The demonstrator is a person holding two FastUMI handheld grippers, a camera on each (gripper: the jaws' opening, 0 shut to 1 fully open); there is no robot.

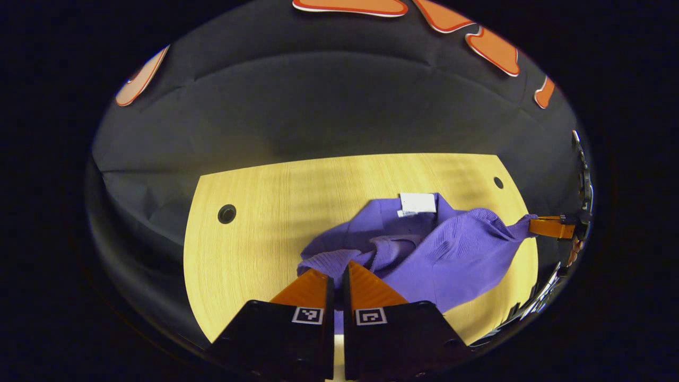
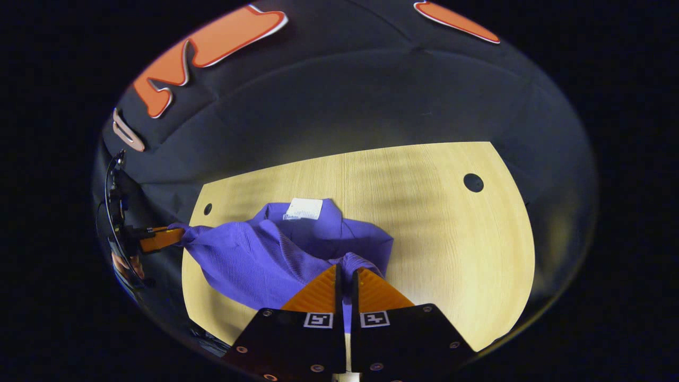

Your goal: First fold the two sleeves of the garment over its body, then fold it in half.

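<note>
The table (image 1: 254, 233) under me is pale wood with a fine straight grain, bands of soft shadow running across it, and a round dark hole (image 1: 226, 214) toward its far corner on my left; another hole (image 2: 473, 182) sits toward the far corner on my right. Black cloth closes the booth behind and around the table, creased along a few seams.

The purple garment (image 1: 451, 260) lies bunched on the table, its white neck label (image 1: 417, 202) at the far edge of the heap. My left gripper (image 1: 338, 273) is clenched on a fold of the garment at its near edge. My right gripper (image 2: 347, 273) is likewise pinched on a ribbed fold at the near edge, and the cloth between my two grips is pulled up off the table into a taut sheet.
</note>
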